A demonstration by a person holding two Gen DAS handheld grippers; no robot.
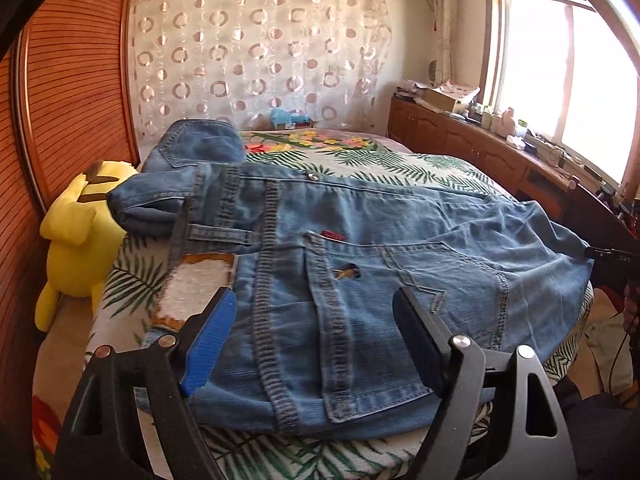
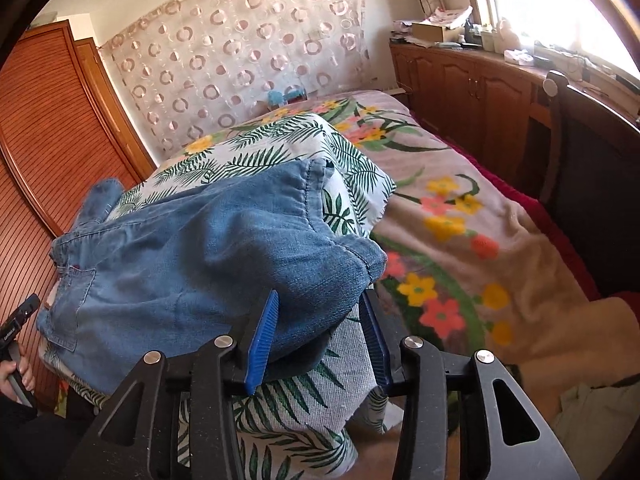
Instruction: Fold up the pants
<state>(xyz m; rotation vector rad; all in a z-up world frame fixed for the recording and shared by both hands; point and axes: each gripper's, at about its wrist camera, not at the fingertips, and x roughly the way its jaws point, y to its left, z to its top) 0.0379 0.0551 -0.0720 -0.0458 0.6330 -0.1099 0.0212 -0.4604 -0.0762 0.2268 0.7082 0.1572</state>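
Light blue jeans [image 1: 360,280] lie folded on a leaf-print cushion [image 1: 132,276], waistband and back pocket toward me, one leg end bunched at the far left. My left gripper [image 1: 316,312] is open, its jaws wide apart just above the waistband area, holding nothing. In the right wrist view the jeans [image 2: 192,264] hang over the cushion's near edge [image 2: 312,392]. My right gripper [image 2: 320,320] is open with a fold of denim lying between its blue pads [image 2: 262,340]; the jaws do not pinch it.
A yellow plush toy [image 1: 80,236] sits left of the cushion by a slatted wooden wardrobe [image 1: 68,80]. A flowered bedspread [image 2: 452,240] covers the bed to the right. A wooden cabinet [image 2: 472,80] with clutter runs under the window. A patterned curtain hangs behind.
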